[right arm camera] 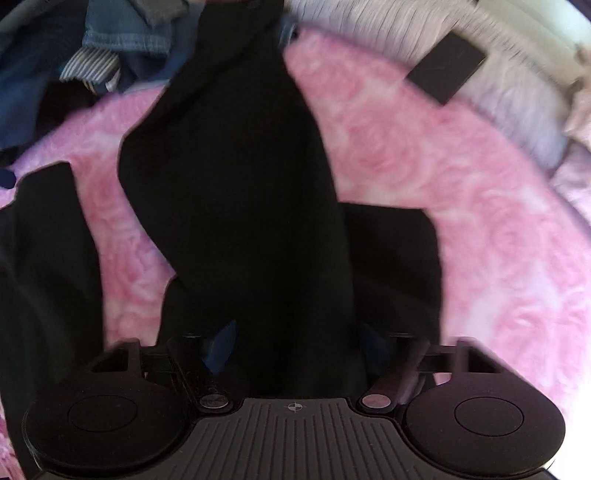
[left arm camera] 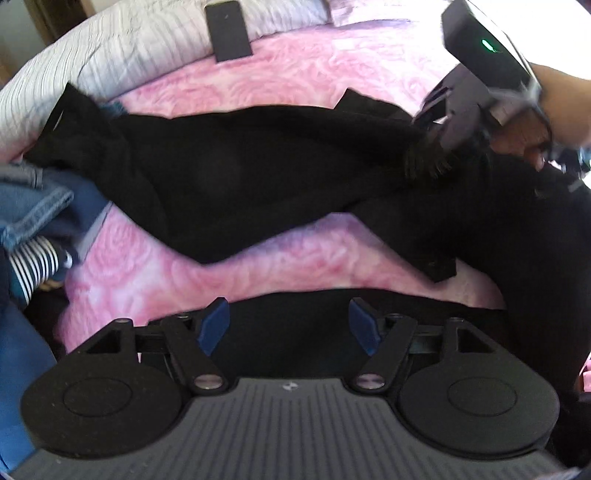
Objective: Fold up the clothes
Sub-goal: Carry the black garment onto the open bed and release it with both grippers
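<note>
Black garment (left arm camera: 258, 177) is spread across the pink bedspread (left arm camera: 288, 74), beside a clothes pile (left arm camera: 33, 214) and dark slab (left arm camera: 229, 31). Left gripper (left arm camera: 290, 328) is spread, empty. Right gripper (right arm camera: 295, 343): grip undeterminable, cloth between.

A black garment (left arm camera: 236, 177) lies beyond the left tongs (left arm camera: 290, 326), whose pads are blue. The bedspread (left arm camera: 295, 77) under it is pink with a rose pattern. Left of those tongs sit blue denim (left arm camera: 33, 210), a navy-and-white striped piece (left arm camera: 35, 264), and farther off a white ribbed pillow (left arm camera: 110, 48).
</note>
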Demonstrator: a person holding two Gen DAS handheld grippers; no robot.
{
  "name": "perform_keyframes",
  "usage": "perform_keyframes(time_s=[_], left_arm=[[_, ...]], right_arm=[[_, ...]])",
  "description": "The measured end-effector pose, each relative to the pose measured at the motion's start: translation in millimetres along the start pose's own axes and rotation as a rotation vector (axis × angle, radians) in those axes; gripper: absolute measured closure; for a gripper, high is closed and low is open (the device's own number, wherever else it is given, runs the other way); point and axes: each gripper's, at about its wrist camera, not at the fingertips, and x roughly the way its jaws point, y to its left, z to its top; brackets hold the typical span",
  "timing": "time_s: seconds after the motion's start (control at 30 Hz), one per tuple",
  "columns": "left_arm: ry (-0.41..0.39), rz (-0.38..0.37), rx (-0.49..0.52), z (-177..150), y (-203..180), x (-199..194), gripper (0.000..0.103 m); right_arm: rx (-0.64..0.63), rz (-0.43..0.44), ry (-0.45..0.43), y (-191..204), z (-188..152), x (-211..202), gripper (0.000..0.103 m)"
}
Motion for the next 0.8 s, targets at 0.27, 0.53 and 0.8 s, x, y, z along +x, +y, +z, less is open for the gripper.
perform_keyframes(time_s=[0.27, 0.53, 0.8], left_arm=[[-0.106, -0.072, -0.017, 20.1, -27.2, -28.1, 0.035], [-0.177, -0.199, 0.046, 68.2, -91.8, -36.9, 0.035], [-0.089, -0.219, 0.122, 98.0, -184.0, 1.1, 0.032]], right_arm=[[0.236, -0.239, -0.298, -63.4, -55.1, -189.5, 0.102], [0.792, -0.737, -0.280, -93.6, -282.0, -362.4, 0.102], [1.109, -0.661, 0.110, -118.8, -451.9, -319.2, 0.060]])
